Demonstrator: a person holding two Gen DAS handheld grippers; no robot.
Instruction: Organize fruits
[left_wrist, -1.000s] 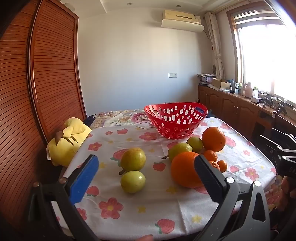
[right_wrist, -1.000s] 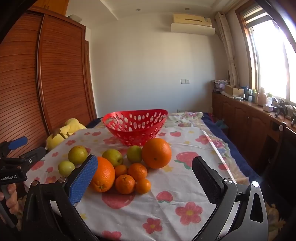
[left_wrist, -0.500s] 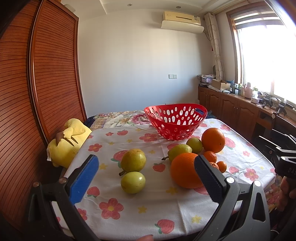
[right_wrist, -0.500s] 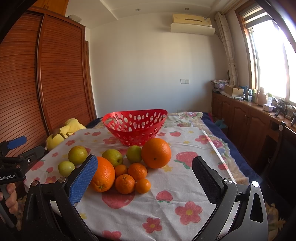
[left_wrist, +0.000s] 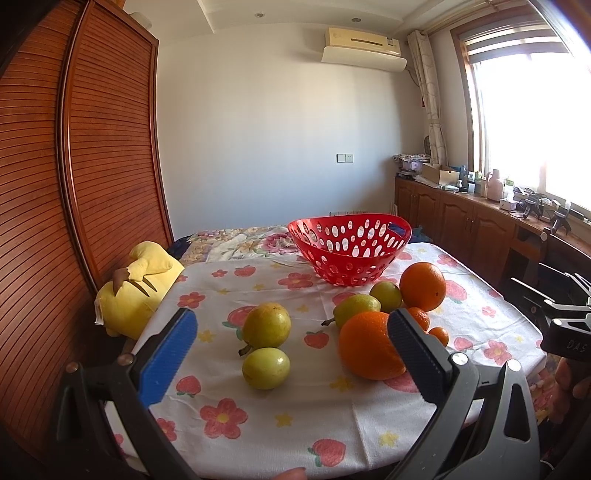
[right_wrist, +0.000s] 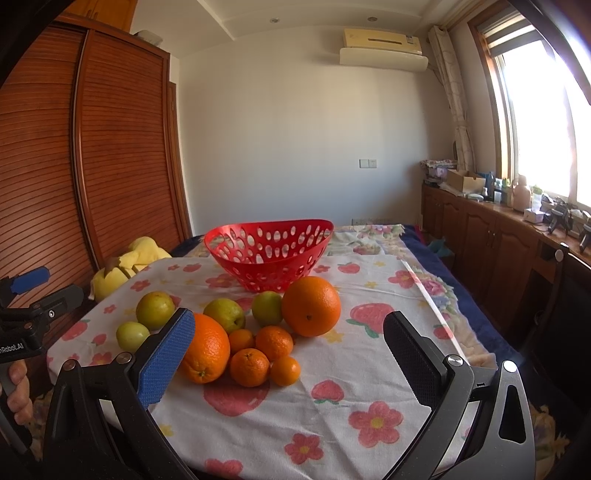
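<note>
A red perforated basket (left_wrist: 349, 251) (right_wrist: 269, 254) stands at the far side of the table. In front of it lie two big oranges (left_wrist: 369, 345) (right_wrist: 311, 306), several small tangerines (right_wrist: 249, 366) and several yellow-green fruits (left_wrist: 266, 325) (right_wrist: 155, 310). My left gripper (left_wrist: 291, 356) is open and empty, held above the table's near edge, facing the two green fruits on the left. My right gripper (right_wrist: 288, 358) is open and empty, facing the tangerine cluster. The basket looks empty.
A yellow plush toy (left_wrist: 140, 288) lies at the table's left edge by the wooden wardrobe (left_wrist: 74, 184). The flowered tablecloth (right_wrist: 369, 369) covers the table. A wooden cabinet (right_wrist: 498, 240) runs under the window on the right.
Both views have shifted only slightly; the fruits and basket have not moved. Both grippers stay open.
</note>
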